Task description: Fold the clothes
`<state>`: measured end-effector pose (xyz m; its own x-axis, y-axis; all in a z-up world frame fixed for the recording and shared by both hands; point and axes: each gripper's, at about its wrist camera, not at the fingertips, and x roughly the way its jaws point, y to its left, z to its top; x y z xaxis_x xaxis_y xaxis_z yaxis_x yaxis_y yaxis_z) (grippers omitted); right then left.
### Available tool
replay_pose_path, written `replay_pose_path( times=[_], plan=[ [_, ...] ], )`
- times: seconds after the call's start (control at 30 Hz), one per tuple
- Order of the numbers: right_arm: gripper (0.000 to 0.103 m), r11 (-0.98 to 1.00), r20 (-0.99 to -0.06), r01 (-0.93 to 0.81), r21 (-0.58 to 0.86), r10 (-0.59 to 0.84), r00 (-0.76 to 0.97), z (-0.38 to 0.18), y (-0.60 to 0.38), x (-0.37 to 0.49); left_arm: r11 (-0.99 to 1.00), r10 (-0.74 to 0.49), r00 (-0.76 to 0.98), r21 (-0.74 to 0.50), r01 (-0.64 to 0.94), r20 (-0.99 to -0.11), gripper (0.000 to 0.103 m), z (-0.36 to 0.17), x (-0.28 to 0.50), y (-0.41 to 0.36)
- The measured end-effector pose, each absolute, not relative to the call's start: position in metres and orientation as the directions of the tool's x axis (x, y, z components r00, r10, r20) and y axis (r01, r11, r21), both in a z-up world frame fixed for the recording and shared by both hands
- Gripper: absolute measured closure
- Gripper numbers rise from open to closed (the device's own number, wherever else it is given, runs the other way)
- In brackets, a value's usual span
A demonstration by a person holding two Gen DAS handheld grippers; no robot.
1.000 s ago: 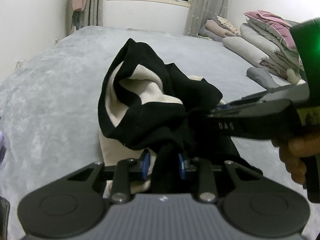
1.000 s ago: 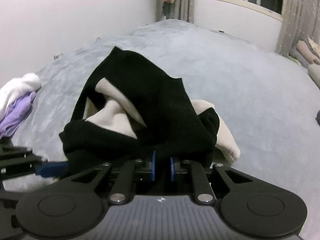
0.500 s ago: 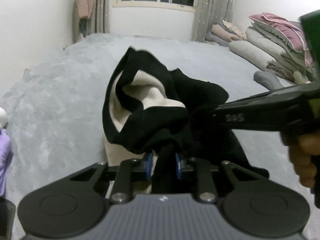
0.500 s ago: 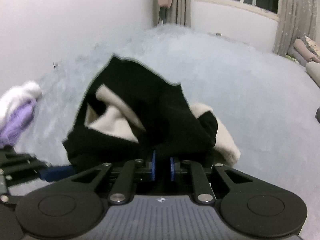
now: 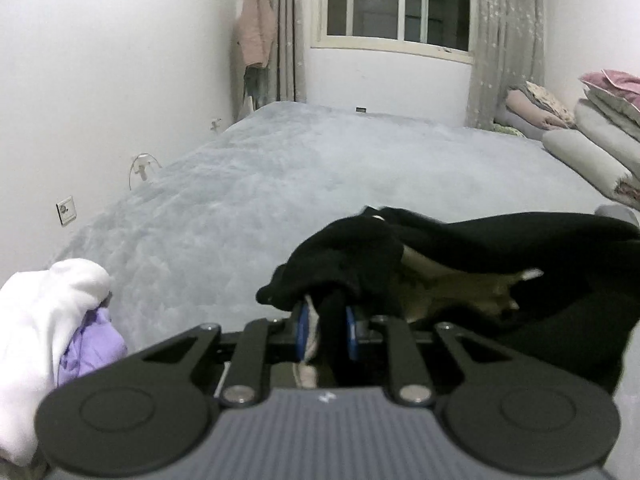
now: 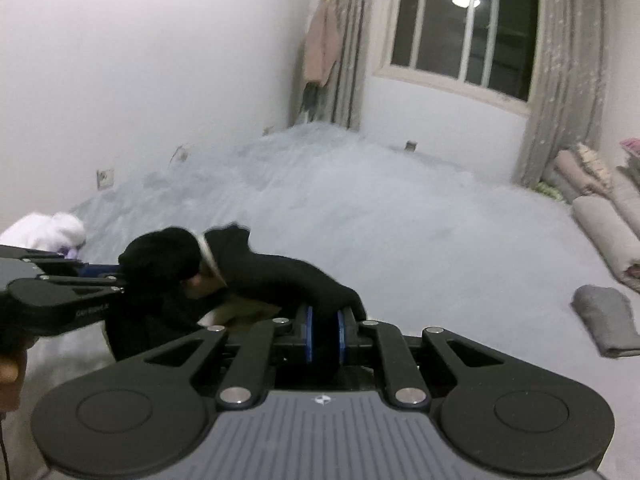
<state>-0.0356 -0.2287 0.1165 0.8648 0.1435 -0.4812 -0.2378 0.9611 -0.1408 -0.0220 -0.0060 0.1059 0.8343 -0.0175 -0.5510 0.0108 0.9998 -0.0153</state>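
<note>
Here, the black fleece garment with cream lining is clamped by both the left claw and right claw above the grey bed. A folded grey cloth at 3 o'clock is seen only in the right view.

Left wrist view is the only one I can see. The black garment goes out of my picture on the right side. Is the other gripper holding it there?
Observer: Yes. In the right wrist view the right gripper is shut on the black garment, which spans between it and the left gripper.
Operator: Does anything lie on the bed near the right gripper?
Observer: A folded grey cloth lies on the grey bedcover, to the right and apart from the garment.
Operator: Can you see my hand?
Observer: Only a sliver of a hand at the left edge of that view.
</note>
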Motion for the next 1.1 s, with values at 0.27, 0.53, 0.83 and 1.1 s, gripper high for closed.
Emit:
replay_pose_path(
  times=[0.27, 0.53, 0.83, 1.1],
  plan=[
    [0.091, 0.919, -0.609, -0.314, -0.238, 0.11, 0.785, 0.077, -0.189, -0.021, 0.998, -0.049, 0.794, -0.003, 0.059, -0.606, 0.083, 0.086, -0.025, -0.029],
    [0.085, 0.918, -0.668, -0.295, -0.266, 0.045, 0.742, 0.05, -0.19, -0.007, 0.998, -0.008, 0.778, 0.039, 0.043, -0.629, 0.063, 0.07, -0.023, -0.03],
    [0.063, 0.928, -0.766, -0.304, -0.214, 0.034, 0.642, 0.011, -0.196, 0.015, 0.989, 0.043, 0.776, 0.134, 0.054, -0.629, 0.039, 0.05, -0.023, -0.047],
    [0.059, 0.95, -0.767, -0.269, -0.159, 0.053, 0.64, 0.004, -0.204, 0.021, 0.983, 0.069, 0.781, 0.175, 0.053, -0.621, 0.042, 0.037, -0.02, -0.049]
  ],
)
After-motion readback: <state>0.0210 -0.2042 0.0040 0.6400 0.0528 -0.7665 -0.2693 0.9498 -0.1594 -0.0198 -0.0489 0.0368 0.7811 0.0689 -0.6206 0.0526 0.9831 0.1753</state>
